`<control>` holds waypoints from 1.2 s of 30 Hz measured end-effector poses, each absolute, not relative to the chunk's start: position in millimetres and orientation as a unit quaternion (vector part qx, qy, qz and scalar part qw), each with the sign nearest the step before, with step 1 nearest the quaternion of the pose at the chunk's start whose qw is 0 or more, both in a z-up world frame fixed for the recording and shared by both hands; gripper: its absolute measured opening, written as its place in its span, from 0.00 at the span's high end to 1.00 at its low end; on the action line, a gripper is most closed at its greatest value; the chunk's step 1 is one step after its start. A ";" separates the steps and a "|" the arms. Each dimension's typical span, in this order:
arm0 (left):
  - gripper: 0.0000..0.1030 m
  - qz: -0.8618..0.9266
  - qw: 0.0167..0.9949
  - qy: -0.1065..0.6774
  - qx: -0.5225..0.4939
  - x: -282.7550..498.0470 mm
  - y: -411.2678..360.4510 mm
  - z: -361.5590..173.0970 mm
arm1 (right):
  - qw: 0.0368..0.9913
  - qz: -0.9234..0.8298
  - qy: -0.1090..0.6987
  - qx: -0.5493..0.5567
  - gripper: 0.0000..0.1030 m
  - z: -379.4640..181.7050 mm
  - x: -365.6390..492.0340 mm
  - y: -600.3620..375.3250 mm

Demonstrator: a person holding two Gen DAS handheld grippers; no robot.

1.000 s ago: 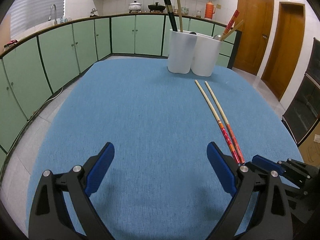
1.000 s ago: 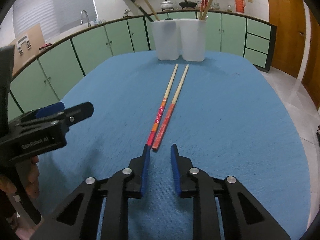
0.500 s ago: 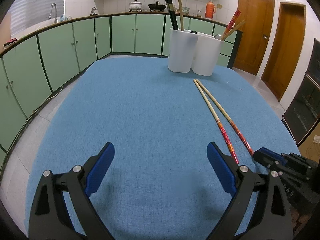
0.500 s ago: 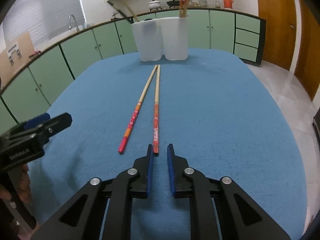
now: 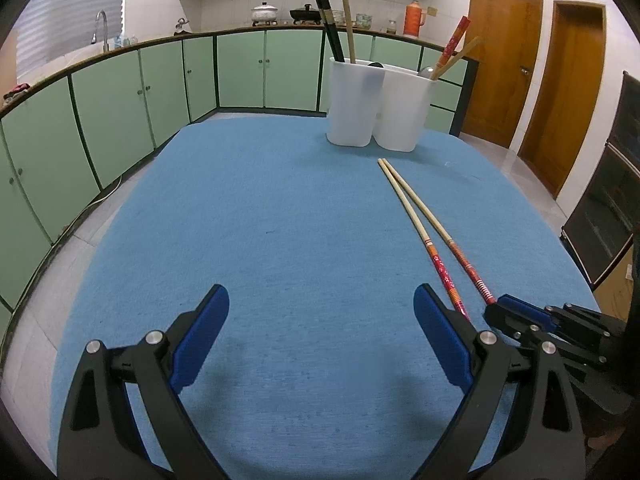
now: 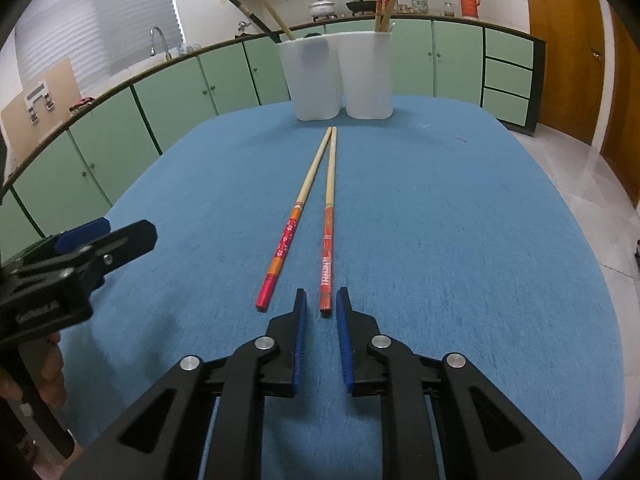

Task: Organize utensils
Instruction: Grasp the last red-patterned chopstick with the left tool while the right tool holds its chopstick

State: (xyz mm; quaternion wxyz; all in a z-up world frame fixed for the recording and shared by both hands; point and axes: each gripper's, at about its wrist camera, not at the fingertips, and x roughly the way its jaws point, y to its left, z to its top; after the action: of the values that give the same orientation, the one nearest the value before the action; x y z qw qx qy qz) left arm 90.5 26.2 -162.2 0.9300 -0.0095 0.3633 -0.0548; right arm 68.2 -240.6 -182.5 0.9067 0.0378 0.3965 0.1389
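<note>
Two bamboo chopsticks with red patterned handles lie on the blue tablecloth, tips near the cups, handles spread apart. The right chopstick ends between the tips of my right gripper, whose jaws stand a narrow gap apart, not touching it. The left chopstick lies just to its left. My left gripper is wide open and empty, low over the cloth, left of the chopsticks. Two white cups at the far end hold more chopsticks.
The blue-covered table has rounded edges with floor beyond. Green kitchen cabinets run along the left and back. Wooden doors stand at the right. The left gripper also shows in the right wrist view.
The right chopstick's handle has swung right, so the pair now spreads into a V. My right gripper has opened slightly around that handle's end. The left gripper has stayed still.
</note>
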 end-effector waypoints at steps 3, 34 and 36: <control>0.12 -0.057 0.930 0.362 -0.009 91.0 24.5 -161.1 | 0.907 0.135 0.397 0.036 0.87 -182.6 68.2 -239.6; 0.38 -0.127 0.905 0.406 -0.004 92.6 -55.0 -180.2 | 0.921 0.060 0.369 0.109 0.95 -168.1 48.3 -318.2; 0.45 -0.129 0.901 0.413 -0.002 92.3 -59.3 -183.9 | 0.923 0.061 0.366 0.107 0.95 -167.5 47.2 -317.8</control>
State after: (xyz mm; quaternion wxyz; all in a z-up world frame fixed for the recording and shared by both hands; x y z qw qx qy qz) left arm 92.3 -59.3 -183.9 0.9014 -0.0016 0.4134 -0.1286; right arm 47.2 -317.8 -167.5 0.9226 0.1074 0.3655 0.0614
